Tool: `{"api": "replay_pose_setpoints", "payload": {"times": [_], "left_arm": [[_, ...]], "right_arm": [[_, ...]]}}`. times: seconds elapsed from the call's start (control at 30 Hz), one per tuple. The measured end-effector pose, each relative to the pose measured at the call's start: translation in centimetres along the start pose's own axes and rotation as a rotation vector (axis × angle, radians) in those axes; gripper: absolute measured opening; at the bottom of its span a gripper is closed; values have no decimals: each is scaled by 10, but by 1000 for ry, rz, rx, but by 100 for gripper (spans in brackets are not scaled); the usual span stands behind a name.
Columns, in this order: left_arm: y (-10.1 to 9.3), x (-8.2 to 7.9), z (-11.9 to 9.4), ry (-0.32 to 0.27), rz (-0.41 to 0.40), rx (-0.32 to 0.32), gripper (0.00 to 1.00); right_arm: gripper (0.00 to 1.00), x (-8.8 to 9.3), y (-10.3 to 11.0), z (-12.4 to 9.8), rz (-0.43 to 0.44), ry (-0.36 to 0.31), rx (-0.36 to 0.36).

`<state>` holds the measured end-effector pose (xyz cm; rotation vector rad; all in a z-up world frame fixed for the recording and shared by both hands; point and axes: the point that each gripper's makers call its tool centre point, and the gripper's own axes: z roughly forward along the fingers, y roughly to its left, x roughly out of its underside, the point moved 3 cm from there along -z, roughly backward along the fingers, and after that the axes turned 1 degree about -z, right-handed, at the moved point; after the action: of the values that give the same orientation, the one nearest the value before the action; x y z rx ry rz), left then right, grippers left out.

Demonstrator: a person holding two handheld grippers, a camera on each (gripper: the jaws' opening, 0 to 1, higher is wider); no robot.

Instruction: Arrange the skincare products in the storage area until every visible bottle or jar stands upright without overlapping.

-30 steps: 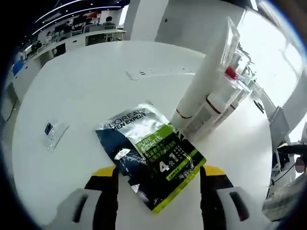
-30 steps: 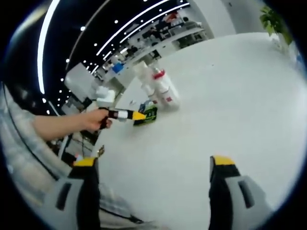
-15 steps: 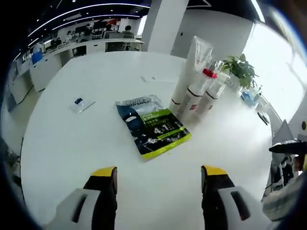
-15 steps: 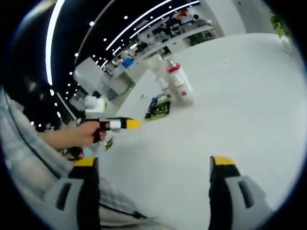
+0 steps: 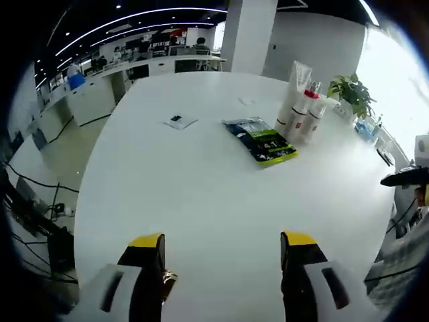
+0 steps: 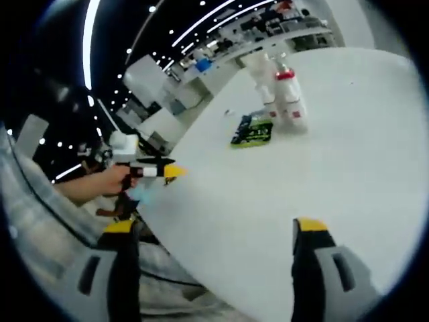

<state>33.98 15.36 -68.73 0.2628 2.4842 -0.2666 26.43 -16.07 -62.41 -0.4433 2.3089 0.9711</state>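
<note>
An open-plan office with ceiling light strips is stretching out behind a big round white table (image 5: 221, 194), which is serving as the whole workspace. Its surface is lying mostly bare, so the few items are sitting well apart from both grippers.

The tall white tube and bottles (image 5: 299, 102) are standing in a tight upright cluster near the far edge of the table, beside a potted plant (image 5: 352, 94). At least 3 containers are reading there, 1 with a red cap, but whether they are touching is too small to tell. Grouped and vertical like that, they are probably already meeting the upright requirement.

The dark-and-green sachet pack (image 5: 261, 139) is lying flat just beside that cluster, not leaning on it. Being a soft pouch, it is likely resting flat because it cannot stand alone. In the right gripper view the same pack (image 6: 253, 131) is sitting just beside the bottles (image 6: 281, 97).

A small flat packet (image 5: 179, 121) is lying alone farther along the table.

The left gripper (image 5: 222, 258) is hovering over the near edge with its jaws spread wide and nothing between them. The right gripper (image 6: 211, 258) is likewise gaping and holding nothing, pointing across the table. The left gripper (image 6: 157, 172), held in a hand (image 6: 110, 181), is appearing off the table edge, suggesting both tools are hanging back from the products.
</note>
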Motion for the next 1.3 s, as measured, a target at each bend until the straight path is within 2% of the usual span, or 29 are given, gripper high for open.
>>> {"api": "replay_pose_setpoints", "payload": {"times": [0.07, 0.13, 0.23, 0.27, 0.33, 0.37, 0.4, 0.47, 0.53, 0.57, 0.6, 0.9, 1.0, 1.1, 1.17, 1.3], "left_arm": [[17, -1, -8, 11, 52, -28, 71], [28, 0, -14, 19, 94, -34, 65], [33, -3, -23, 32, 123, -28, 59], [36, -5, -28, 39, 177, -43, 57], [42, -4, -33, 87, 273, -61, 57], [44, -3, -33, 104, 296, -57, 57], [46, 3, -33, 155, 323, -37, 58], [50, 16, -29, 232, 318, 4, 64], [58, 26, -26, 280, 339, -3, 68], [62, 28, -24, 286, 357, -9, 66], [65, 34, -23, 315, 374, -10, 65], [69, 54, -3, 382, 386, 20, 64], [69, 54, -1, 376, 396, 36, 62], [70, 51, 2, 360, 366, 44, 62], [67, 54, 2, 374, 327, 68, 58], [69, 54, 0, 355, 327, 58, 57]], "right_arm": [[93, 2, 6, 2, -11, 10, -6], [93, 3, 10, 2, -18, 16, -10], [93, 5, 14, 3, -23, 24, -11], [93, 5, 16, 3, -24, 28, -12], [93, 7, 18, 4, -31, 36, -14], [93, 7, 19, 5, -32, 39, -15], [93, 7, 20, 6, -33, 43, -16], [93, 6, 22, 6, -35, 40, -20], [93, 5, 24, 7, -37, 41, -21], [93, 6, 25, 8, -37, 43, -21], [93, 6, 25, 8, -37, 45, -20], [93, 16, 27, 6, -12, 50, -5], [93, 15, 29, 7, -5, 42, -4], [93, 15, 31, 7, -8, 41, -3], [93, 18, 30, 7, -10, 57, -2], [93, 19, 28, 9, -6, 60, -2]]}}
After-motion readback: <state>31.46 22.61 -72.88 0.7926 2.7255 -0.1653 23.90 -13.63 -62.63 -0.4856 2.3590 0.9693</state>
